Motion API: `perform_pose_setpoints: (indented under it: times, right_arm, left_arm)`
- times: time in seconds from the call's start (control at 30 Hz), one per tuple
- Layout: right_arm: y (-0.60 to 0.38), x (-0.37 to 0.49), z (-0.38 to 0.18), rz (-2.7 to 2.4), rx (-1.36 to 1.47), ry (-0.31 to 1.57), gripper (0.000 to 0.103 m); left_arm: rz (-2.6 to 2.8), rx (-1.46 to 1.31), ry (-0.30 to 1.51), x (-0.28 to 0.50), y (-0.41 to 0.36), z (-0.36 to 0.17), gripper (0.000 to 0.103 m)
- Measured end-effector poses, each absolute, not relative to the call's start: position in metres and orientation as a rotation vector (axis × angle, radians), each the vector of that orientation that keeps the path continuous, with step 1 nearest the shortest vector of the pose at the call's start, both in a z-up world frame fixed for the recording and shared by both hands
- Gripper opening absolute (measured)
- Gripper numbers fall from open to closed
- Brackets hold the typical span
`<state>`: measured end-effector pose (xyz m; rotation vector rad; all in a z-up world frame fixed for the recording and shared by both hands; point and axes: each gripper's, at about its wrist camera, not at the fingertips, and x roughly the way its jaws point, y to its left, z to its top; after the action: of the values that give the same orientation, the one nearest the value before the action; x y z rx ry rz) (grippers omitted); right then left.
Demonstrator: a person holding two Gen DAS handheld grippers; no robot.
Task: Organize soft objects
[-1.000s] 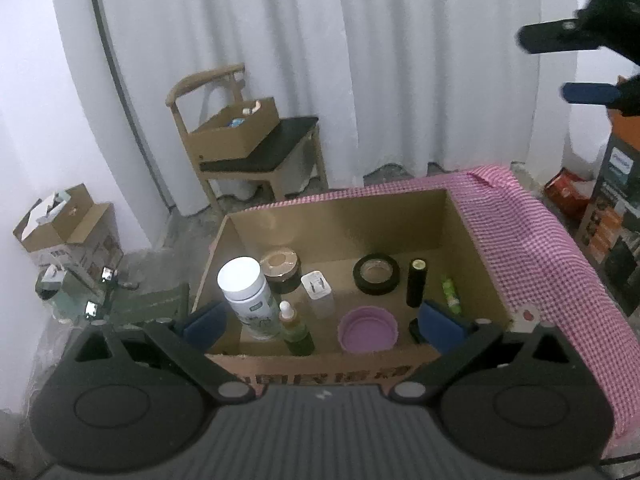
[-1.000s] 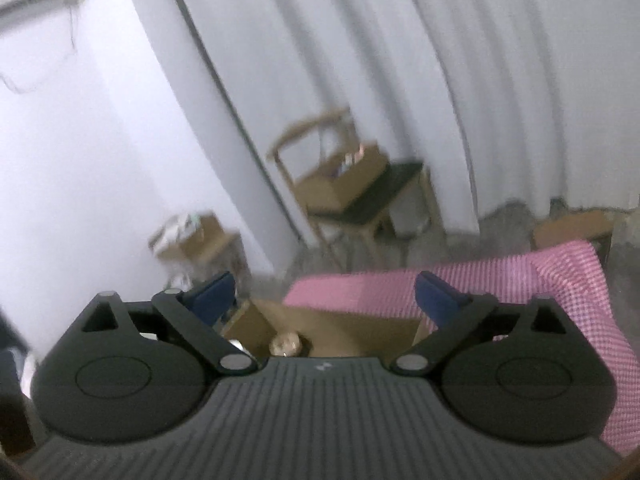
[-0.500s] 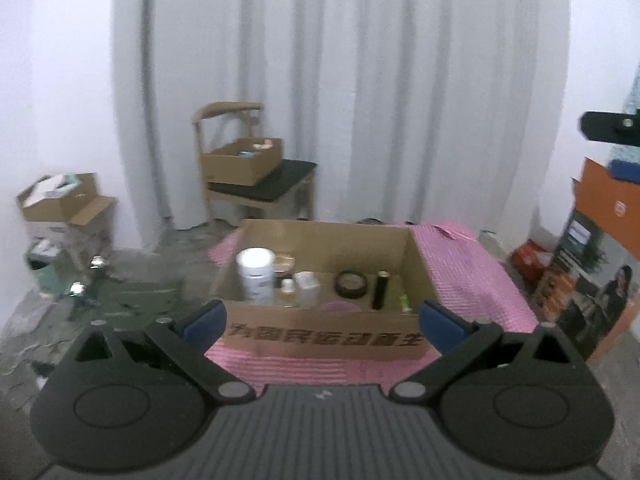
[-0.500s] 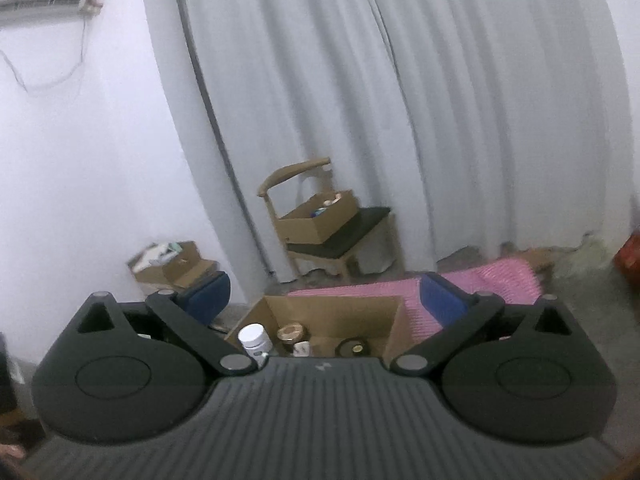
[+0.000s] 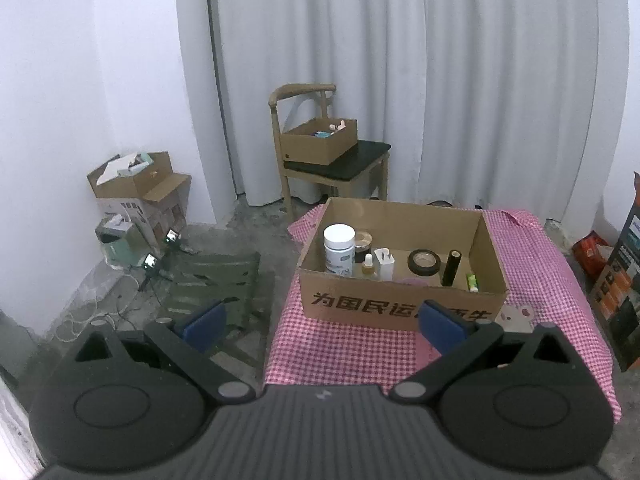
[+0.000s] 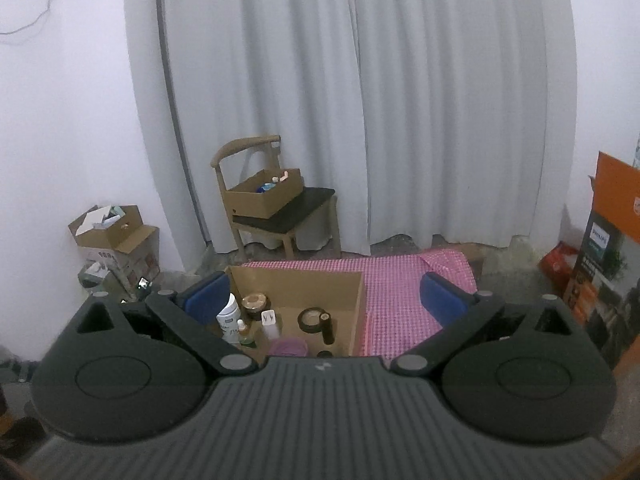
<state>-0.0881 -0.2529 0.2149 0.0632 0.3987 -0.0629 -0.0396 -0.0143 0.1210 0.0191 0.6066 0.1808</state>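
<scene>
Left claw (image 5: 320, 322): blue pads spread wide, nothing between them, held off the desk (image 5: 360, 352), which is covered in pink checked cloth. Right claw (image 6: 320, 298): likewise spread and empty, held above the box's near edge.

Cardboard box (image 5: 400, 304), open top, sits on the cloth at about 12 o'clock from the left claw. Contents, all upright unless noted:
- white jar (image 5: 339, 248) at the box's 9 o'clock side
- small dropper bottle (image 5: 369, 266) and white plug adapter (image 5: 385, 264) just beside it, toward 3 o'clock
- black tape roll (image 5: 424, 262) lying flat near centre
- black cylinder (image 5: 451, 268) at about 3 o'clock of the roll
- small green tube (image 5: 472, 281) lying at the 3 o'clock wall
- purple soft item (image 6: 288, 347) on the box floor at the near wall, seen clearly only from the right wrist; kind cannot be told.

A pale mouse-shaped soft item (image 5: 516, 316) lies on the cloth just outside the box's near corner, at 4 o'clock of the box.

Background: wooden chair (image 5: 328, 160) at 11 o'clock carrying a smaller carton (image 5: 320, 142).
</scene>
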Motion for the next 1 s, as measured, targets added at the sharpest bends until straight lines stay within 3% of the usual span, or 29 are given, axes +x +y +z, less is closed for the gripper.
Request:
perform_pose_setpoints:
  times: [0.2,0.43,1.0]
  right_arm:
    - [-0.237,-0.099,0.215,-0.049,0.015,0.28,0.102]
    - [-0.238,-0.044,0.174,0.01,0.107,0.472,0.102]
    - [-0.209,0.074,0.065,-0.086,0.096,0.71,0.102]
  left_arm:
    - [0.175,-0.036,0.573,-0.044,-0.014,0.118,0.103]
    - [0.194,-0.039,0.612,-0.016,-0.012,0.104,0.103]
    - [0.149,-0.007,0.845,0.089,-0.002,0.063,0.103]
